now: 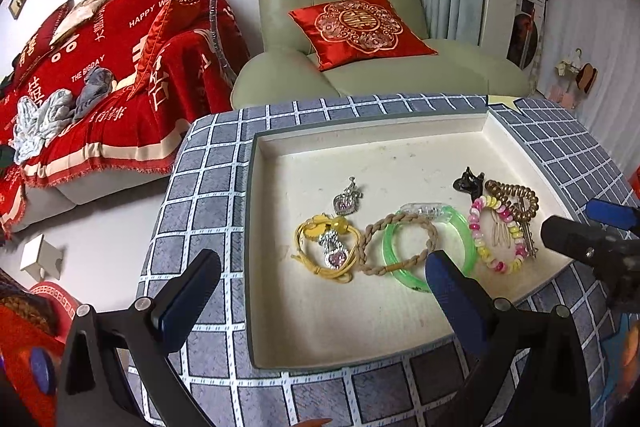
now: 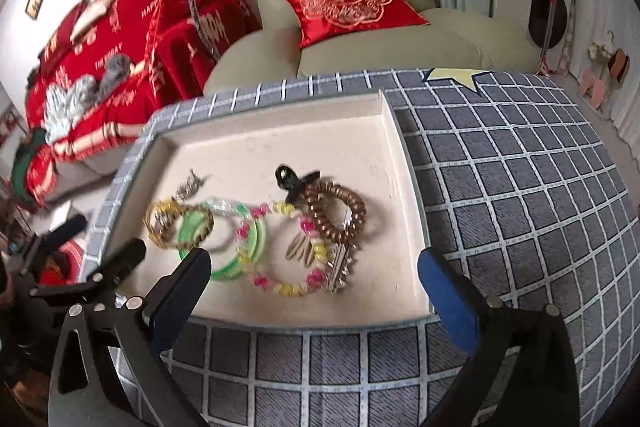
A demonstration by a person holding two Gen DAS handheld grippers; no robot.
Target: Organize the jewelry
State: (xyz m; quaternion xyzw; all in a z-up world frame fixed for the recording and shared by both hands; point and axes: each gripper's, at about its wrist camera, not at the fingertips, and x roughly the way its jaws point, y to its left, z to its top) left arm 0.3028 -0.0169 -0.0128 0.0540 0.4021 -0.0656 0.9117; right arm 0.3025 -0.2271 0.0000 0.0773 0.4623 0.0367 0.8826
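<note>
**Jewelry grouped in shallow tray**

The cream shallow tray lies on the grey checked table. Along its near-right area lie a green translucent bangle, a braided tan cord ring, a pink-yellow beaded bracelet and a brown spiral hair tie, overlapping. The tray's far half is bare. Left gripper and right gripper fingers spread wide, holding nothing.

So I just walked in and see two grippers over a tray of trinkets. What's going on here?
A person is sorting jewelry with a handheld gripper in each hand. Both the left gripper and the right gripper hover open over the cream tray, holding nothing. In the tray lie a green bangle, a braided tan ring, a pink and yellow bead bracelet, a brown coil hair tie, a black clip and yellow cord pieces.
</note>
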